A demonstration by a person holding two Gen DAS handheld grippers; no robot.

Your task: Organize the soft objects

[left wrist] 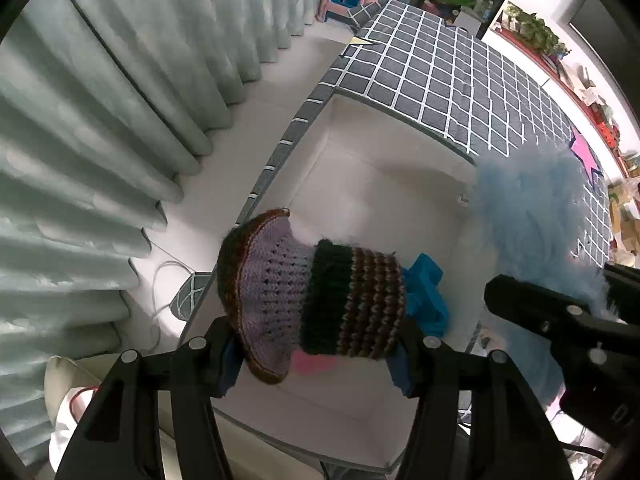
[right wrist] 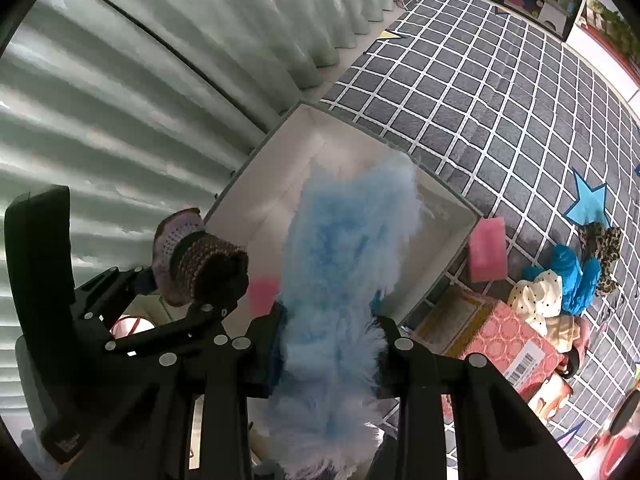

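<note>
My left gripper is shut on a knitted hat with purple, dark green and brown stripes, and holds it above a white open box. The hat also shows in the right wrist view. My right gripper is shut on a fluffy light-blue piece and holds it over the same box. The fluffy piece shows at the right of the left wrist view. A blue cloth and a pink item lie inside the box.
The box sits on a grey grid-patterned bed cover next to pale curtains. A pink sponge, a blue cloth, a dotted cloth, a leopard-print cloth and a patterned pink box lie to the right.
</note>
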